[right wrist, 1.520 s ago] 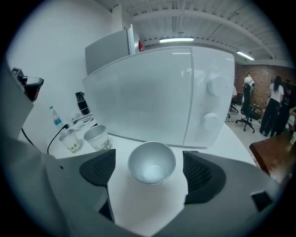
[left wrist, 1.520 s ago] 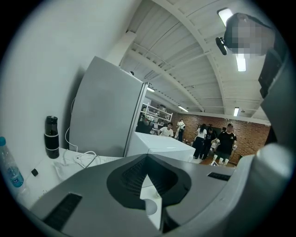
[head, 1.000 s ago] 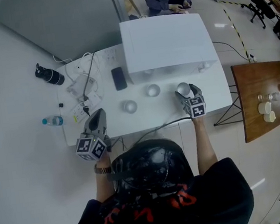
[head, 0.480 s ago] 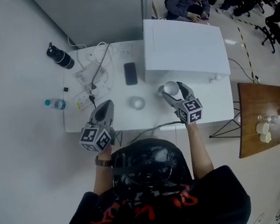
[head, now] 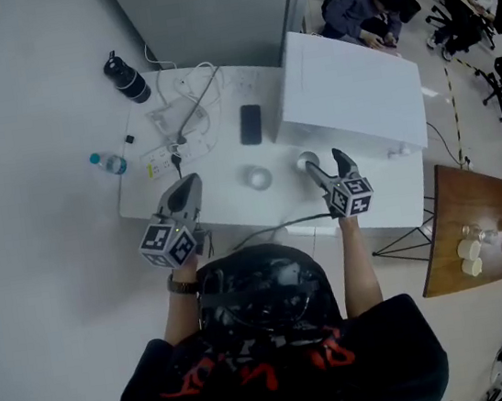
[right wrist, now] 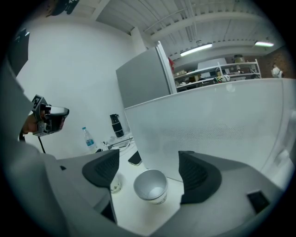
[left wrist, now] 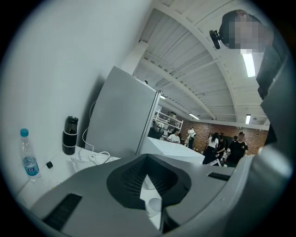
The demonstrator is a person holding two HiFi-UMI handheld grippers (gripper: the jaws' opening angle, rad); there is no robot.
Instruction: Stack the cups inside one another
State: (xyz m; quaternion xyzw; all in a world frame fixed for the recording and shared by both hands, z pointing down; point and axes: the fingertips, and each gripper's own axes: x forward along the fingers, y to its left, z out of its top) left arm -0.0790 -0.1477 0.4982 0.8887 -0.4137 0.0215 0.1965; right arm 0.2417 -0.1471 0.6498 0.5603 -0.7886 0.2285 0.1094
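- Now the right gripper (head: 327, 162) is hovering over the counter (head: 234, 208), its fingers spread wide, having just been opening.
- A cup (right wrist: 150, 185) is standing upright between them, touching neither.
- The left gripper (head: 190, 185) is hanging over the counter's near-left part, fingers pinched together, empty.
- Another cup (head: 259, 177) is sitting between the grippers.

Both forearms stretch forward. The grey left gripper (head: 190, 187) hovers, jaws pressed together, empty. The grey right gripper (head: 324, 161) has just been opening its jaws, which stand wide either side of a white cup (right wrist: 150, 186) without touching it.
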